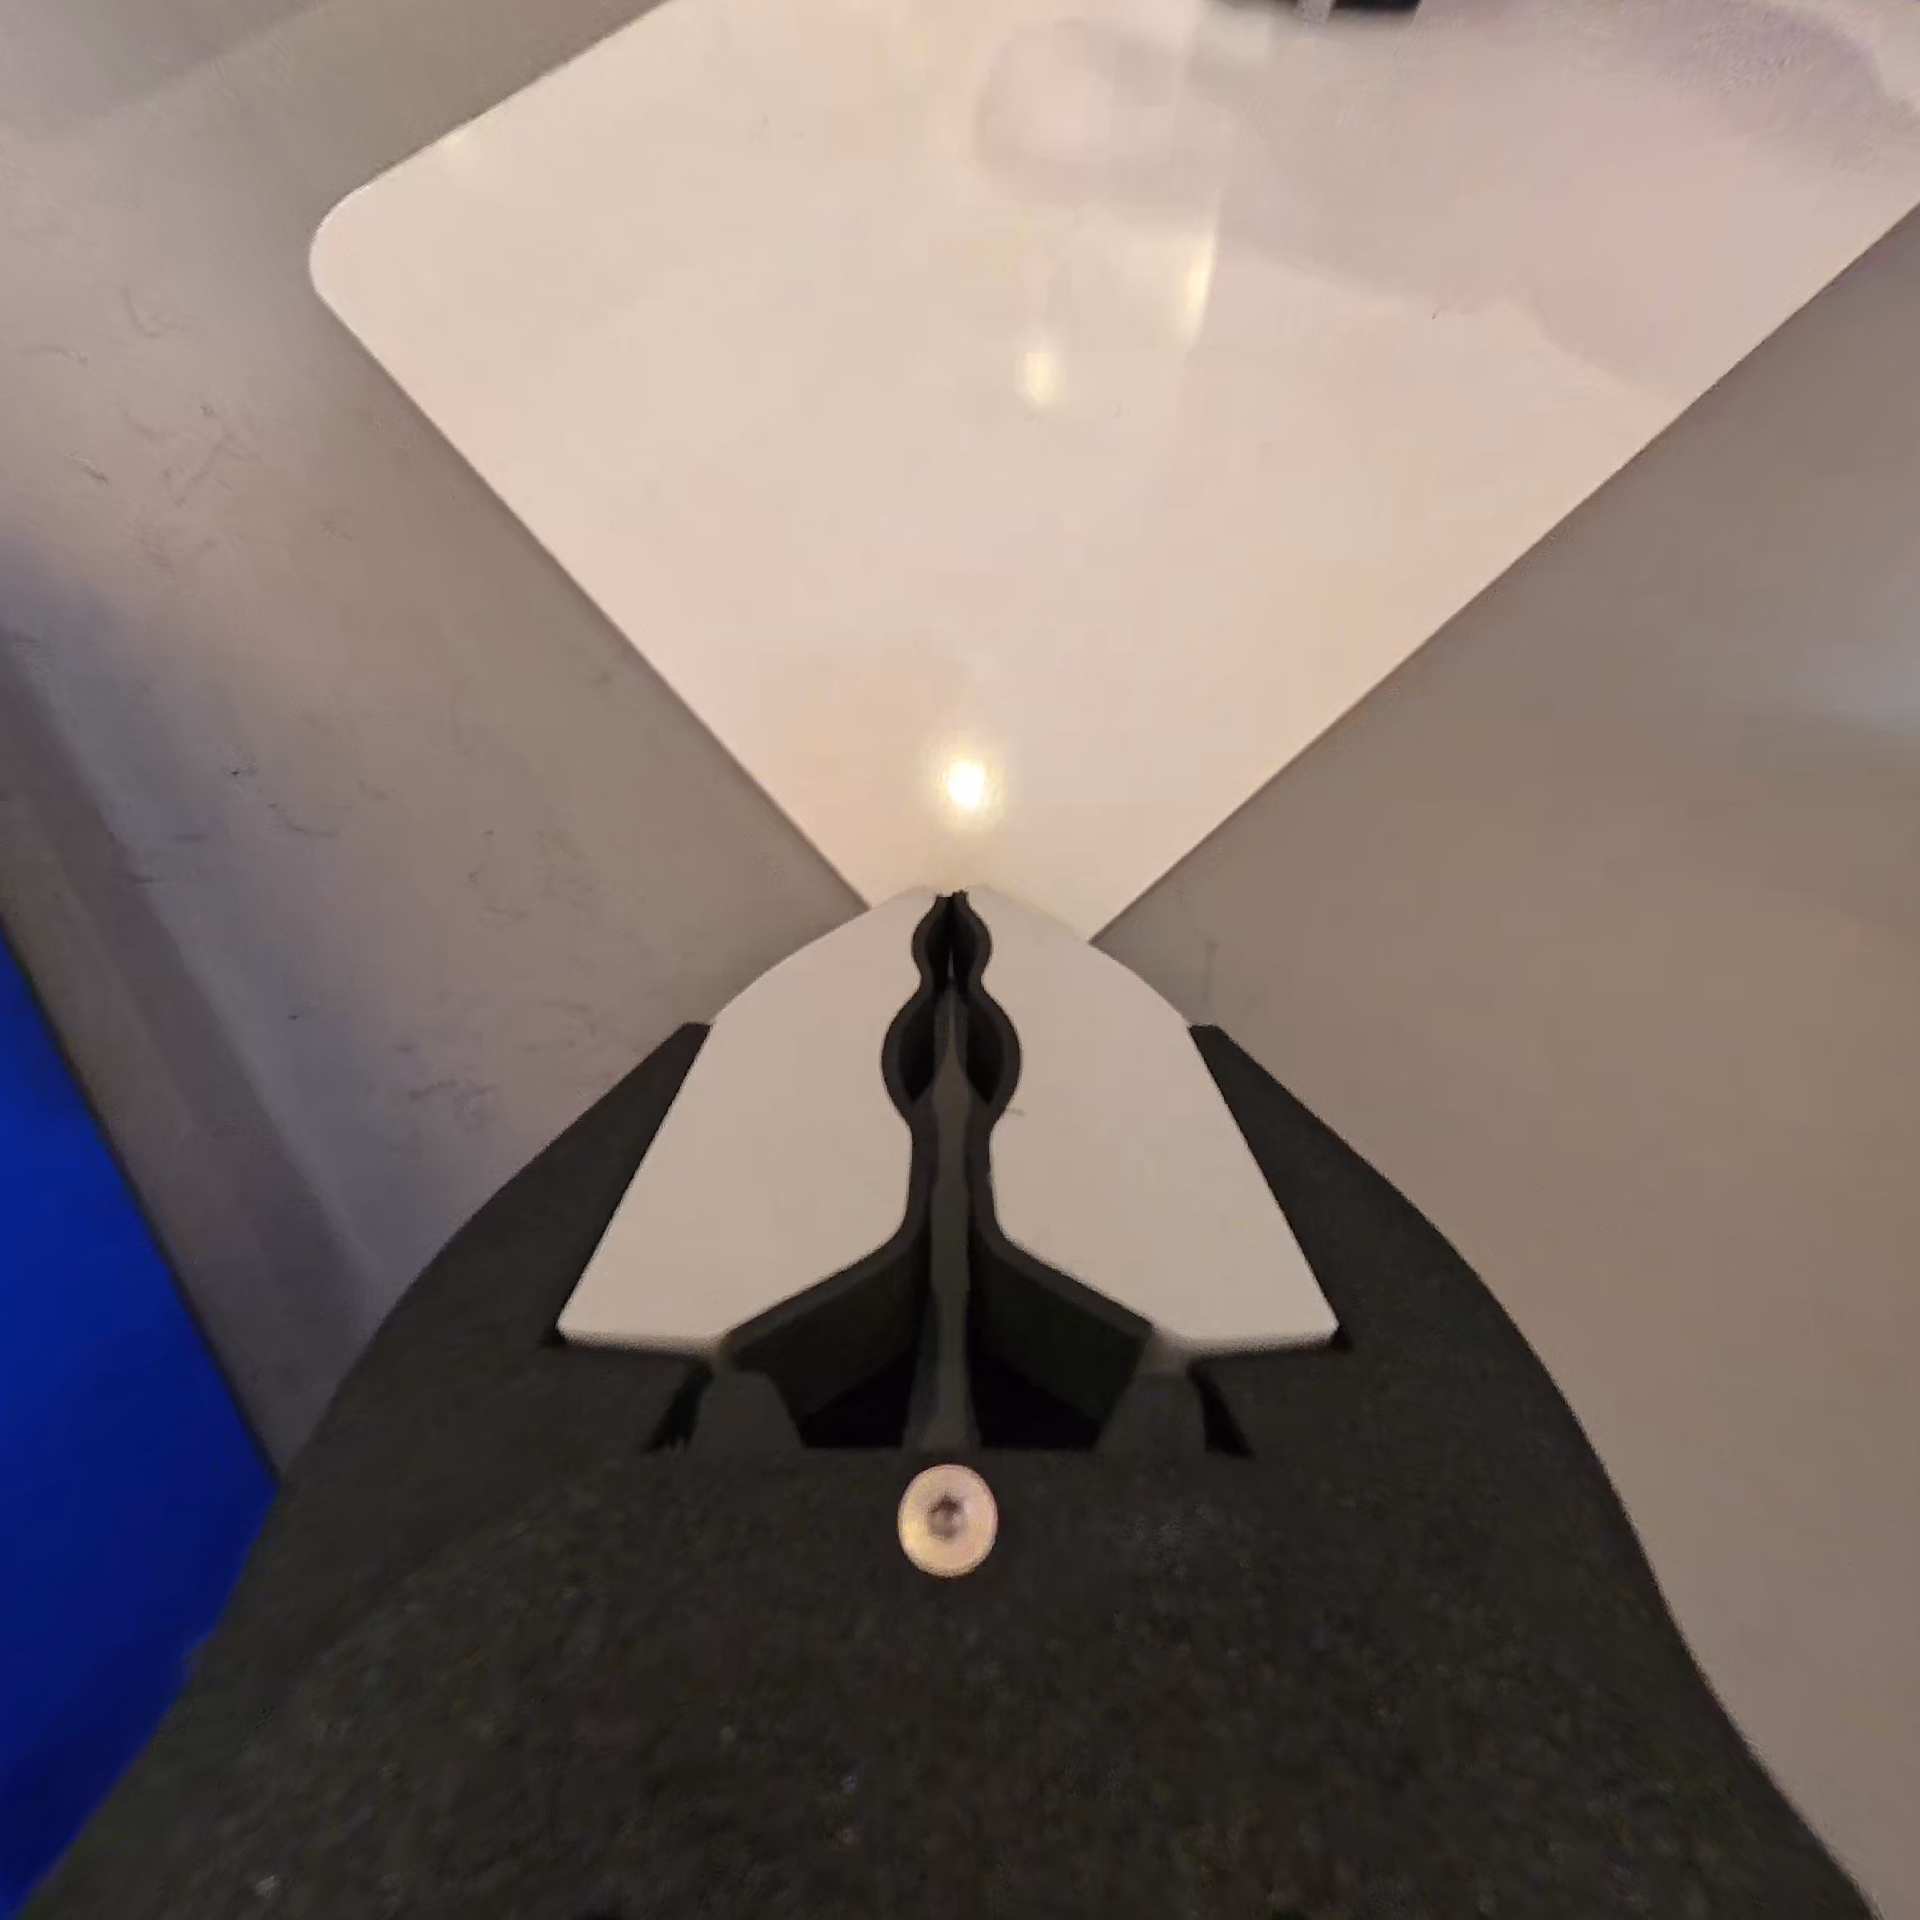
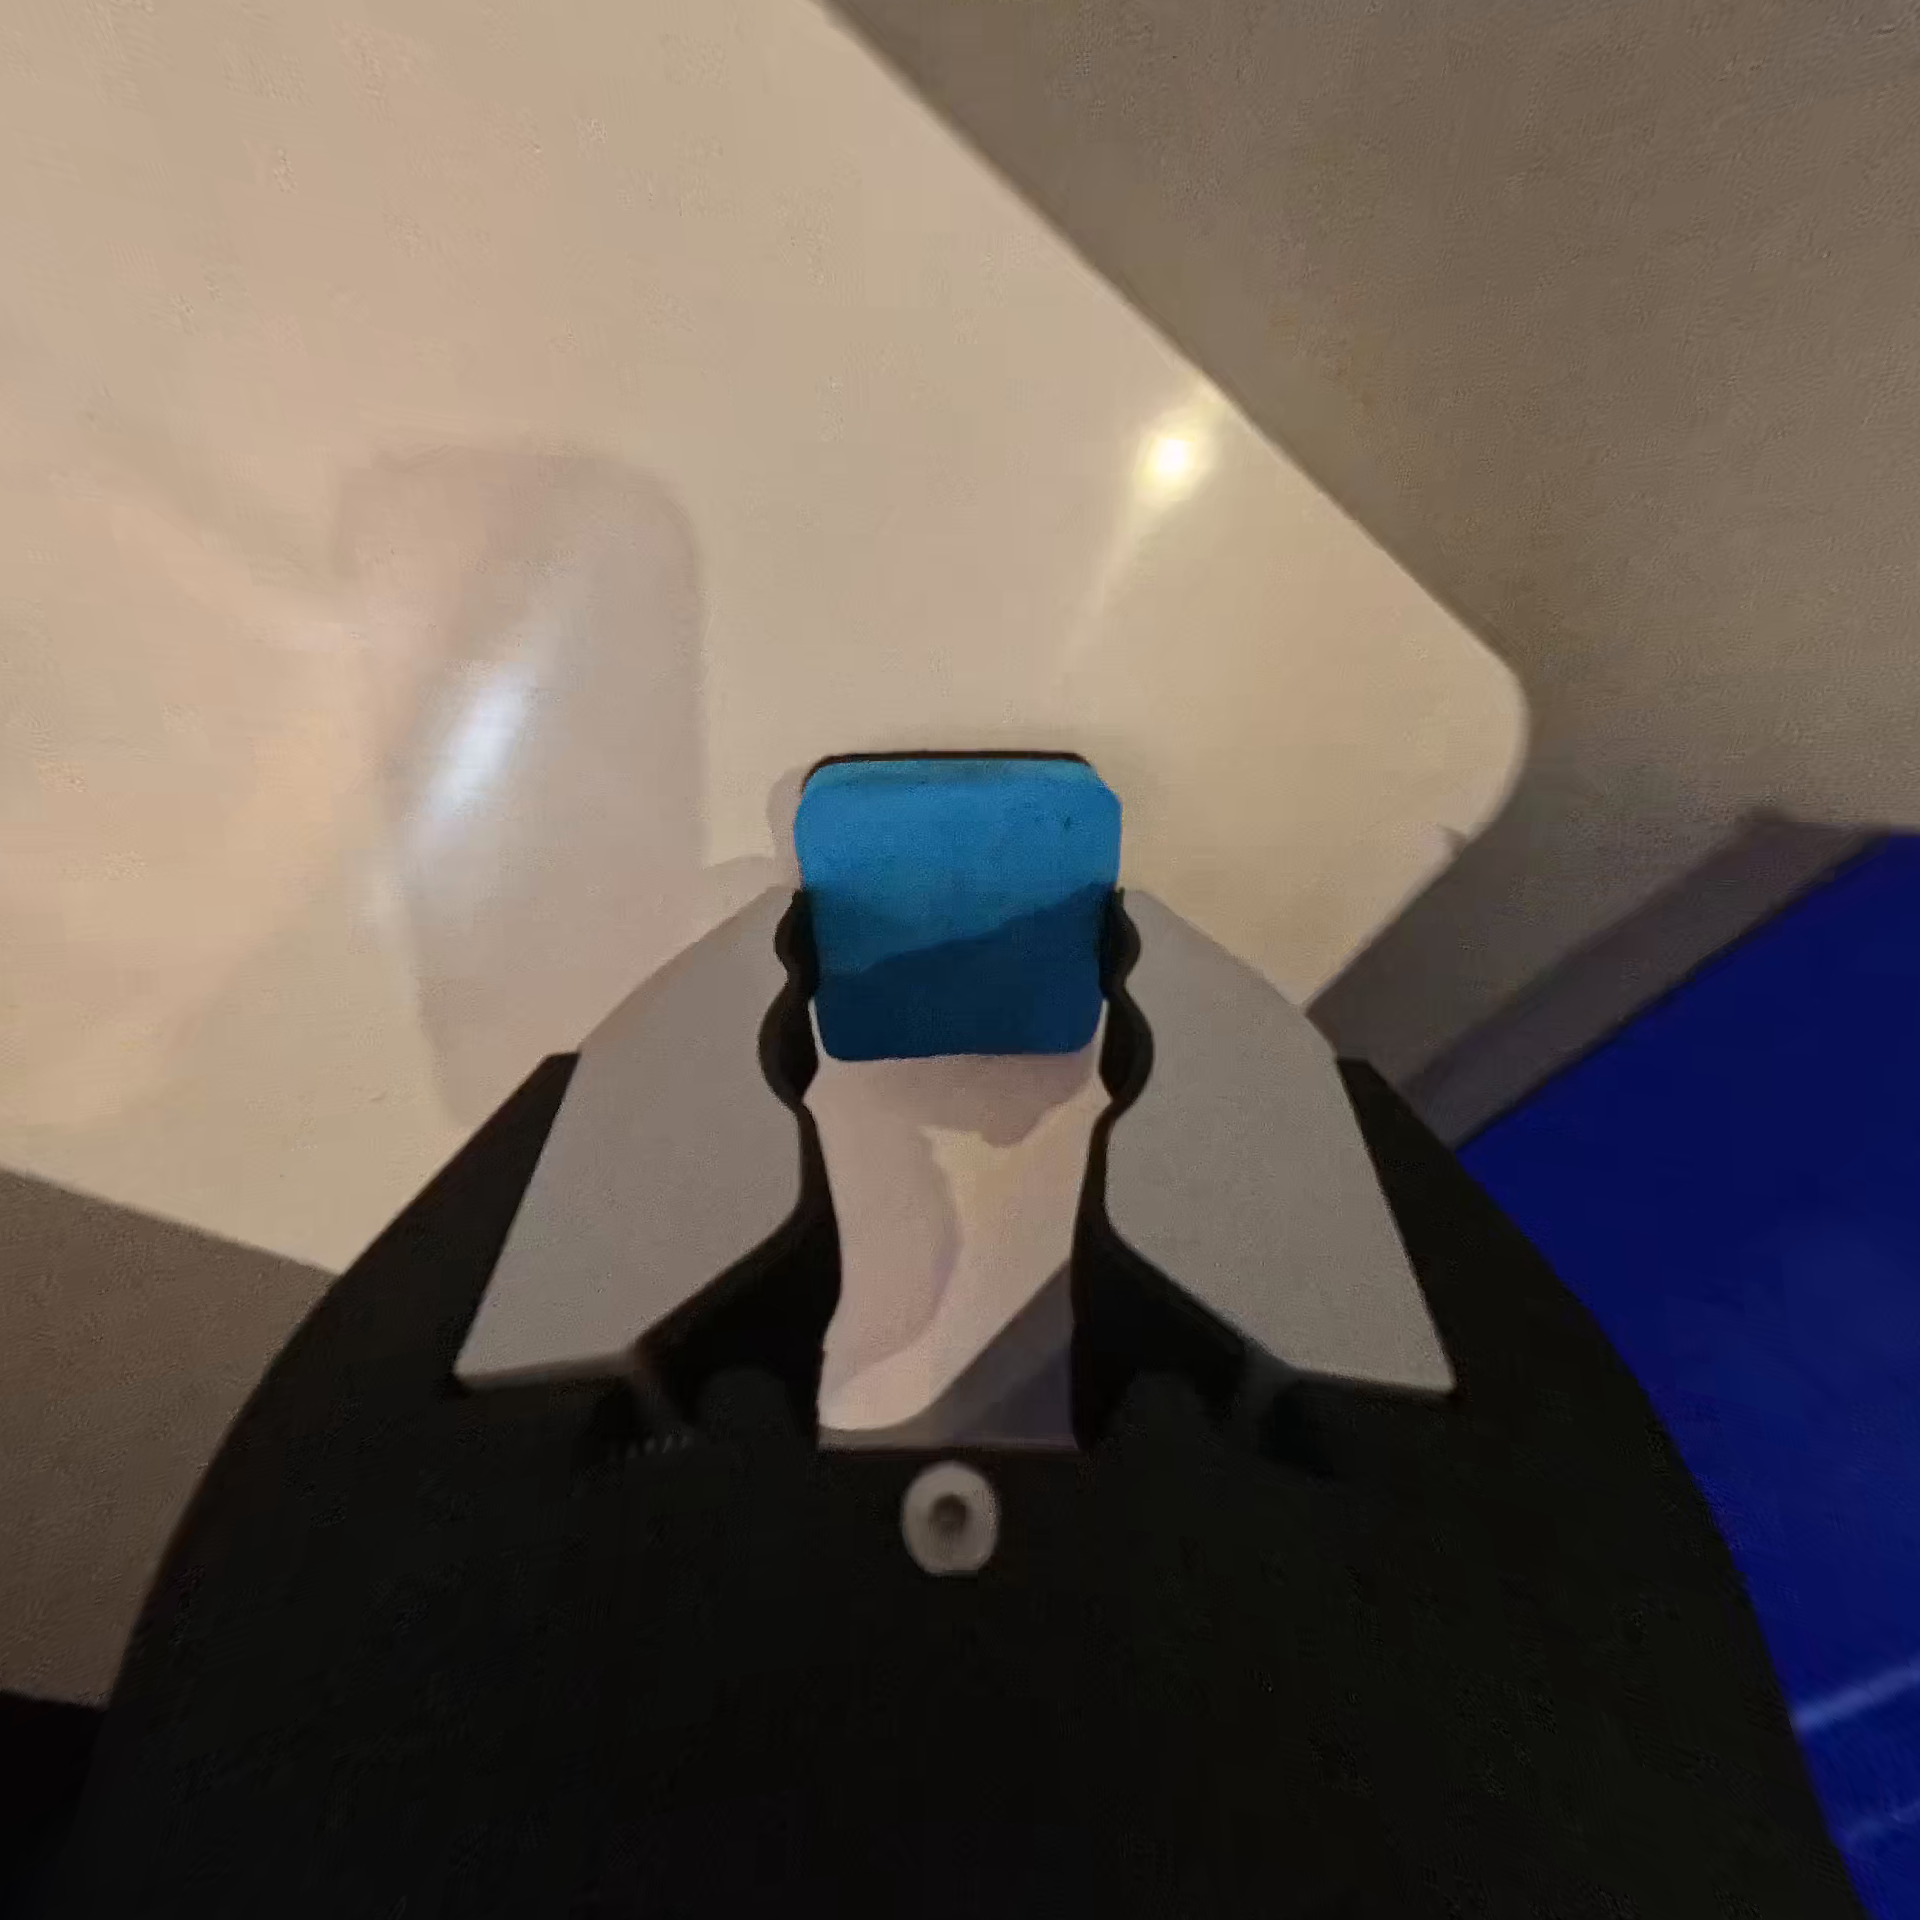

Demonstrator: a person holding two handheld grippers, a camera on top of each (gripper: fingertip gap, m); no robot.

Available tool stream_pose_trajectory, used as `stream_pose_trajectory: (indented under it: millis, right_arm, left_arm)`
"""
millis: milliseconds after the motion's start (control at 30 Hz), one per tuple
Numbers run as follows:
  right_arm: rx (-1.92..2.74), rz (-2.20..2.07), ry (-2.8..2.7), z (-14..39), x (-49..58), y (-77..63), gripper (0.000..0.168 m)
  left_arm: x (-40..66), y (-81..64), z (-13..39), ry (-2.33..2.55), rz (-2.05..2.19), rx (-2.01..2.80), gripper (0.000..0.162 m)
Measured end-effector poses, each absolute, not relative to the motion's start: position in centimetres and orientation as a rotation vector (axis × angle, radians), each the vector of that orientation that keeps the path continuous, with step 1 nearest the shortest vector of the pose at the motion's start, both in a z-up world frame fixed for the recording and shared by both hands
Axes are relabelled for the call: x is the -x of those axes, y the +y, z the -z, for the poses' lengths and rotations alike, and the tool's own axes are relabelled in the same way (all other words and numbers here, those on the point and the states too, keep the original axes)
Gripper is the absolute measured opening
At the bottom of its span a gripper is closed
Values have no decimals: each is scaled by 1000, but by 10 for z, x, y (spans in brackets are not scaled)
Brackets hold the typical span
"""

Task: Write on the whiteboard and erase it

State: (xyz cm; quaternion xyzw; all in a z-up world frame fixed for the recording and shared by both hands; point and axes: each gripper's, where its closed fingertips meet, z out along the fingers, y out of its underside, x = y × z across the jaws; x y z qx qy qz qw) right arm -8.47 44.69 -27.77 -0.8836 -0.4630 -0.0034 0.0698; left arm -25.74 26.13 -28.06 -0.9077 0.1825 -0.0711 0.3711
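A glossy white whiteboard (image 1: pixel 935 436) lies flat on a grey table; no writing shows on it. My left gripper (image 1: pixel 954 896) is shut and empty, its tips at the board's near corner. In the right wrist view the whiteboard (image 2: pixel 520 312) fills the upper left. My right gripper (image 2: pixel 956 914) is shut on a blue eraser (image 2: pixel 956 914) with a dark underside, held over or on the board near its right corner; I cannot tell whether it touches.
The grey table (image 1: pixel 364 727) surrounds the board and shows faint scuffs. A blue surface (image 1: pixel 94 1299) lies off the table's left edge, and also at the right in the right wrist view (image 2: pixel 1714 1195). Light spots reflect on the board.
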Motion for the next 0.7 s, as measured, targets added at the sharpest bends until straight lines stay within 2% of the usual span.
stream_pose_trajectory:
  millis: [100,200,367,567,667,700]
  right_arm:
    - [2780,252,-1093,267,35,504,53]
    - [2736,153,-981,251,49,528,52]
    - [2832,166,-886,277,35,534,53]
    - [2860,1,-830,278,39,506,53]
    - [2907,-350,-962,272,76,459,53]
    - [2892,-302,-1009,268,76,457,53]
  left_arm:
    - [257,262,281,467,183,2329,0]
    - [257,262,281,464,192,2330,0]
    - [257,263,281,470,180,2326,0]
    - [254,264,280,481,198,2325,0]
    - [253,264,280,491,185,2322,0]
    - [253,264,280,490,191,2322,0]
